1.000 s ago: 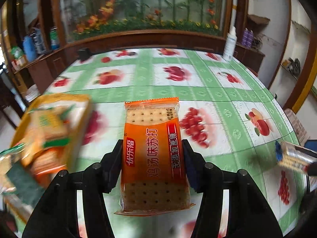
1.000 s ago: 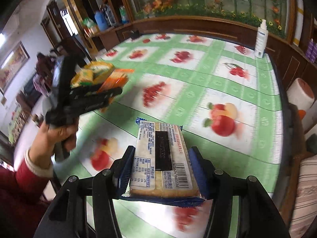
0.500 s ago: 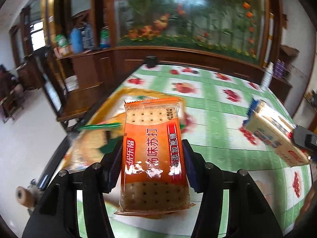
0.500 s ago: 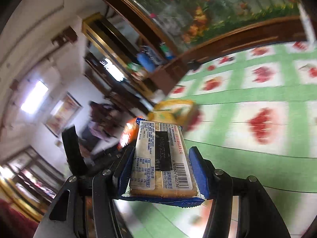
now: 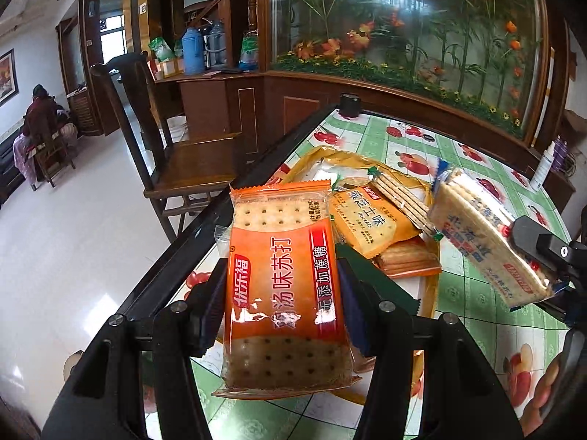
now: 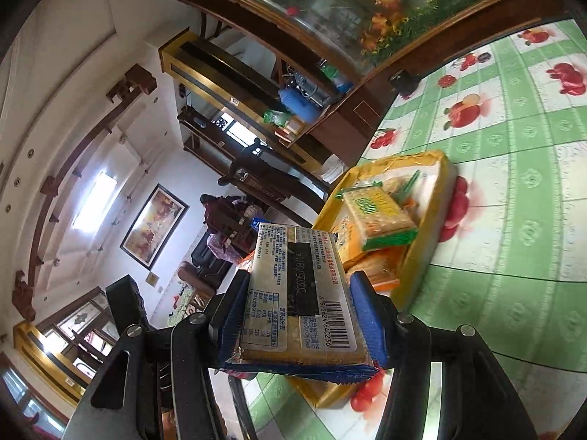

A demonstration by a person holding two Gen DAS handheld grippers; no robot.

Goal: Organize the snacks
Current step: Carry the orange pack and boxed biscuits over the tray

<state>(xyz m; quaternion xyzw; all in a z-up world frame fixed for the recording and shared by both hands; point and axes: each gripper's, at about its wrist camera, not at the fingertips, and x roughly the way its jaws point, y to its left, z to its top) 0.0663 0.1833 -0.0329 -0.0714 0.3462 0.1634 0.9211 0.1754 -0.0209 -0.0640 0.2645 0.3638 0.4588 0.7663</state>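
Jaws of the left gripper [image 5: 280, 293] clamped on the sides of an orange cracker pack [image 5: 284, 286], held upright and lengthwise along the fingers, label toward the camera. Jaws of the right gripper [image 6: 299, 315] likewise pressed against both long edges of a blue-edged cracker pack [image 6: 299, 293], barcode side up.

Swung round since a second ago: then facing across the counter with the bag off to the left and blurred, now aimed at the counter's near-left edge with the bag straight ahead and sharp. Grip on both packs unchanged throughout.

Held above the open yellow snack bag [image 5: 427, 187], which lies on the green fruit-print counter [image 5: 473, 293] close to its dark edge. Inside the bag, several cracker packs, among them a yellow-orange one [image 5: 370, 220] and a green-trimmed one [image 6: 378, 216]. Seen from the left wrist, the right gripper tilted in from the right, its pack slanting down toward the bag's right side. Right wrist view rolled strongly, counter running up the right of the frame.

Beyond the counter edge, a wooden chair [image 5: 176, 161] on a pale floor.
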